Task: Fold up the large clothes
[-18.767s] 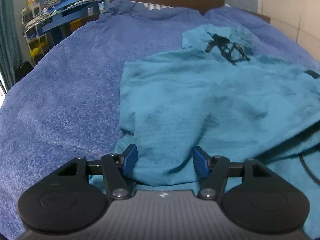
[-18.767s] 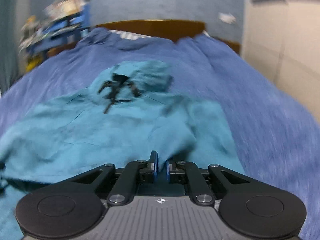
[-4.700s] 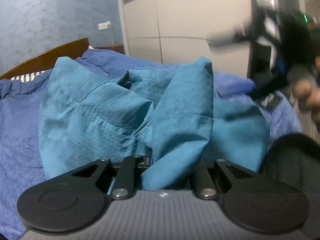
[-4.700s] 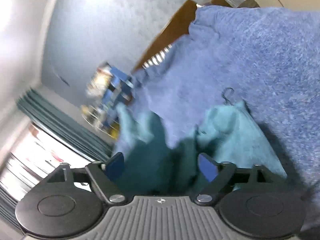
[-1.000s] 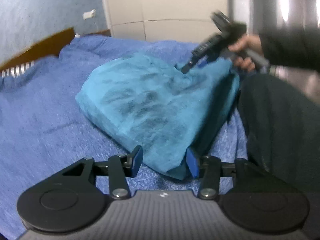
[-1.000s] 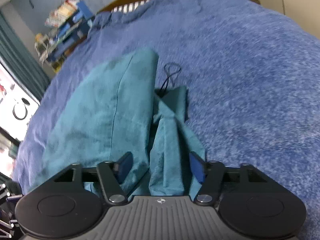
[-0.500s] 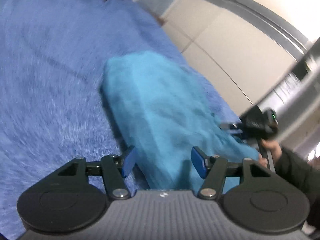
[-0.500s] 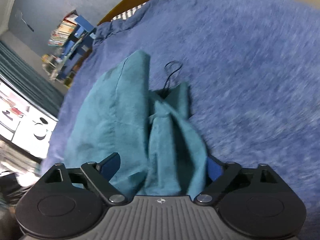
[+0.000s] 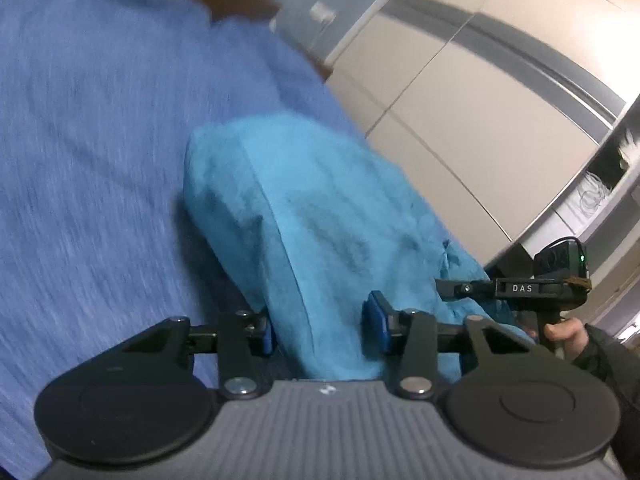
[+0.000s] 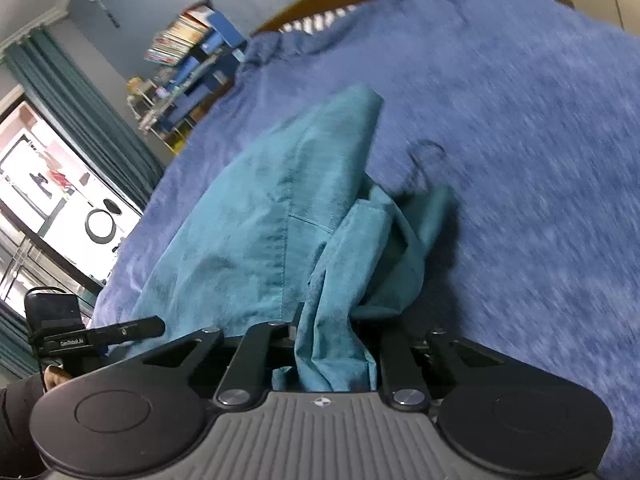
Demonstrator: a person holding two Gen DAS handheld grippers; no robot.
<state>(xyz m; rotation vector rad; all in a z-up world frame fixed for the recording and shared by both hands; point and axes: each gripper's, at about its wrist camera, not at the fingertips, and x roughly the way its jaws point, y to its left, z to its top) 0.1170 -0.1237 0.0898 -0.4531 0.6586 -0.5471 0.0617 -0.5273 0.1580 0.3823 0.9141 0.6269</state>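
A teal garment point(image 9: 320, 208) lies folded into a thick bundle on the blue bedspread point(image 9: 80, 160). My left gripper point(image 9: 320, 330) is at its near edge; the jaws are closing with a fold of the cloth between the blue pads, not visibly pinched. In the right wrist view the garment point(image 10: 260, 232) runs away from me, and a bunched flap rises between the jaws of my right gripper point(image 10: 332, 344). Those jaws are closing on the flap, which hides the pads. Each gripper shows in the other's view: the right gripper point(image 9: 444, 290) and the left gripper point(image 10: 158, 324), both hand-held.
The bedspread point(image 10: 520, 120) covers the whole bed up to a wooden headboard point(image 10: 320, 4). A pale wardrobe point(image 9: 460, 100) stands close on the right side. A cluttered blue shelf point(image 10: 200, 52), a dark curtain point(image 10: 80, 112) and a bright window point(image 10: 40, 184) lie beyond the bed.
The right jaws went from wide open to closed on the bunched flap. The left gripper rolled and slid along the bed to the garment's near edge, and its jaws narrowed.
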